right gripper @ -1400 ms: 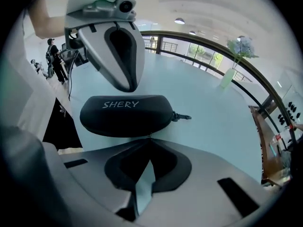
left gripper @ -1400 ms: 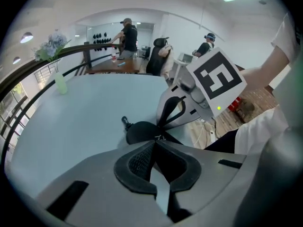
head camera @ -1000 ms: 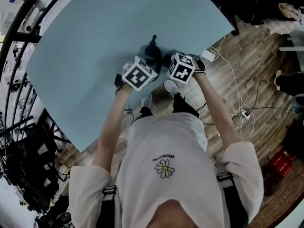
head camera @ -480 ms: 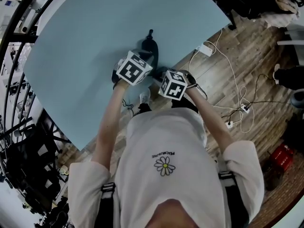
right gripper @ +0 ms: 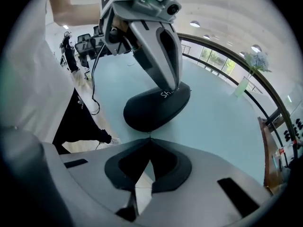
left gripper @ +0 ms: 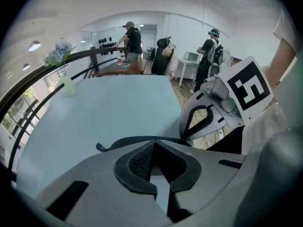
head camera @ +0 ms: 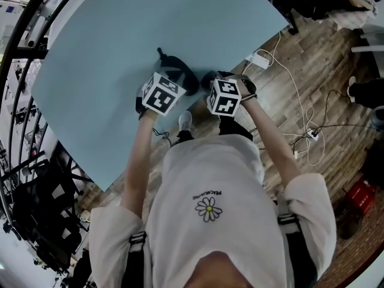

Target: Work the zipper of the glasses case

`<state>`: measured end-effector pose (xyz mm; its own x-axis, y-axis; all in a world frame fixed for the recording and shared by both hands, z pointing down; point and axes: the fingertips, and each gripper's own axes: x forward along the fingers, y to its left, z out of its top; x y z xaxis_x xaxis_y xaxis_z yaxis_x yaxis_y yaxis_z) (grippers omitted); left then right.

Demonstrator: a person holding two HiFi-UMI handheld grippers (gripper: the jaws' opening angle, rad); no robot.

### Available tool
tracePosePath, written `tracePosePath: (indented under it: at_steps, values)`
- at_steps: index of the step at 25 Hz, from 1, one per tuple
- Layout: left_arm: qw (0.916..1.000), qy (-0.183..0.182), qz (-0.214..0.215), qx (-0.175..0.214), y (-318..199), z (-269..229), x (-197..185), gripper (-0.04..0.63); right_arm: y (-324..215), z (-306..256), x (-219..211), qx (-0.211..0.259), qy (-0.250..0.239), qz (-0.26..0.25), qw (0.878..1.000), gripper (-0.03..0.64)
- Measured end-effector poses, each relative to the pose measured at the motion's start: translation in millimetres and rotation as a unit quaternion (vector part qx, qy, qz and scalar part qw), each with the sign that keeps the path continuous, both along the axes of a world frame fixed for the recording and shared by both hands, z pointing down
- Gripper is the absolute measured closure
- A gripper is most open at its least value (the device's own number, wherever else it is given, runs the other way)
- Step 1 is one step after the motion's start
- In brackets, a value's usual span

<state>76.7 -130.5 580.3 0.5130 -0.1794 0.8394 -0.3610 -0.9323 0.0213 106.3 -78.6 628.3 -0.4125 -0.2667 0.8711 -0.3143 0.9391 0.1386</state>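
Note:
A black oval glasses case [head camera: 182, 75] lies on the light blue table [head camera: 120, 41] near its front edge, and its short strap [head camera: 161, 52] points away to the left. My left gripper [right gripper: 173, 90] is shut, with its tips pressed down on the top of the case [right gripper: 154, 109]. My right gripper [right gripper: 150, 138] is shut at the case's near end. A thin zipper pull runs from the case into its tips. In the left gripper view only the dark rim of the case [left gripper: 124, 141] shows past the jaws.
The table's front edge [head camera: 240, 62] runs right beside the case, with wooden floor, white cables and a power strip [head camera: 261, 59] below it. A black railing [head camera: 27, 47] curves round the table's left side. People stand at desks far behind the table [left gripper: 132, 37].
The case and my left gripper have slid left along the table, and the strap has swung left. My right gripper drew back toward the person's body, then returned to the case's end.

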Motion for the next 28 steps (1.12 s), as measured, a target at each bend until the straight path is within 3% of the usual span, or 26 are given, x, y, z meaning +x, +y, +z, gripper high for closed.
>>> tracePosePath:
  at_steps: [4, 7, 14, 19, 24, 28]
  values:
    - [0.999, -0.033, 0.004, -0.031, 9, 1, -16, 0.58, -12, 0, -3, 0.021, -0.001, -0.001, 1.0, 0.609]
    - [0.9978, -0.037, 0.0, -0.055, 13, 3, -22, 0.581, -20, 2, -6, 0.032, 0.013, -0.019, 0.999, 0.609]
    - [0.9985, -0.027, -0.005, -0.047, 12, 3, -23, 0.581, 19, -3, -9, -0.025, -0.031, 0.007, 0.999, 0.609]
    - [0.9987, -0.001, -0.012, -0.049, 9, 2, -26, 0.581, 38, -7, -34, -0.061, -0.084, 0.114, 0.988, 0.609]
    - [0.9991, 0.009, -0.001, -0.041, 10, 4, -28, 0.581, 43, -10, -70, -0.082, -0.137, 0.216, 0.963, 0.609]
    - [0.9991, 0.023, 0.006, -0.036, 12, 3, -31, 0.581, 44, -7, -80, -0.074, -0.143, 0.306, 0.938, 0.609]
